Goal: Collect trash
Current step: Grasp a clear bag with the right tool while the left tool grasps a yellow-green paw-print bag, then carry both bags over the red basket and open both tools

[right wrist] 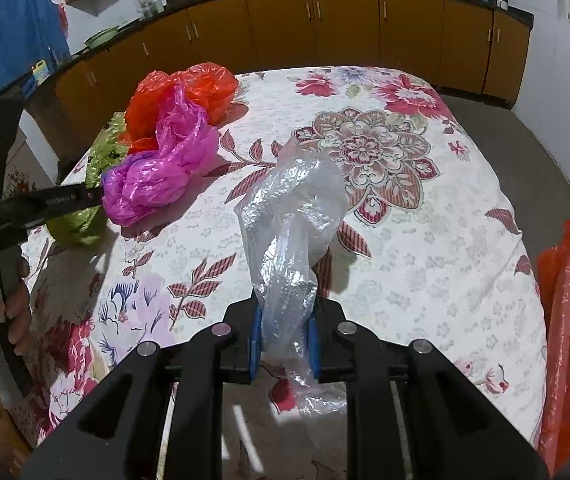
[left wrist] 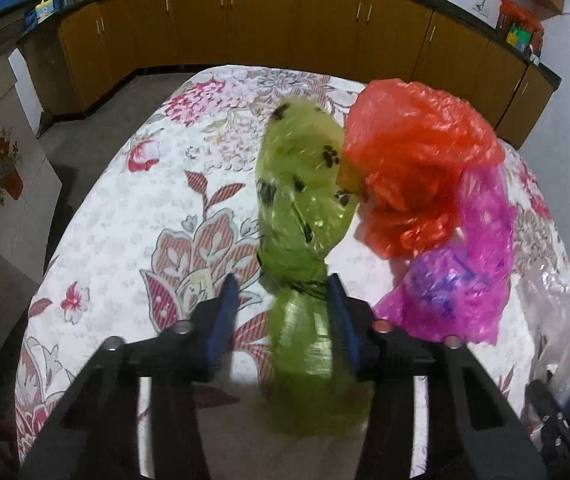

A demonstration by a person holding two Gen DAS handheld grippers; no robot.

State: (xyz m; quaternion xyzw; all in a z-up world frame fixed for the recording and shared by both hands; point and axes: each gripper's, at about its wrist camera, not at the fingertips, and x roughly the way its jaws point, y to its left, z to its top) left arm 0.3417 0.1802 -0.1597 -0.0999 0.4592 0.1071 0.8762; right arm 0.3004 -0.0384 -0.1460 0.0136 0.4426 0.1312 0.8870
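Nearest the left wrist camera, the left gripper (left wrist: 283, 294) has a green bag (left wrist: 305, 200) standing between its jaws. The right blue pad touches the bag's cinched neck; a gap shows at the left pad, so the hold is not yet firm and the jaws count as parted. Blur on the bag makes finer contact hard to read.

Right gripper (right wrist: 285, 340): jaws closed on a clear plastic bag (right wrist: 293, 224), lifted over the floral tabletop (right wrist: 425, 240).

Far side of the green bag, touching it: an orange bag (left wrist: 417, 160), with a pink bag (left wrist: 457, 276) just right and nearer. Both rest on the tabletop.

An orange basket (right wrist: 569, 320) sits at the right edge, probably the collection point.

Step in hand, judged: picking up trash, one piece per gripper. Next move calls for the left jaws to pinch the green neck fully, then both loads carried right to the basket. Orange and pink bags remain uncollected.
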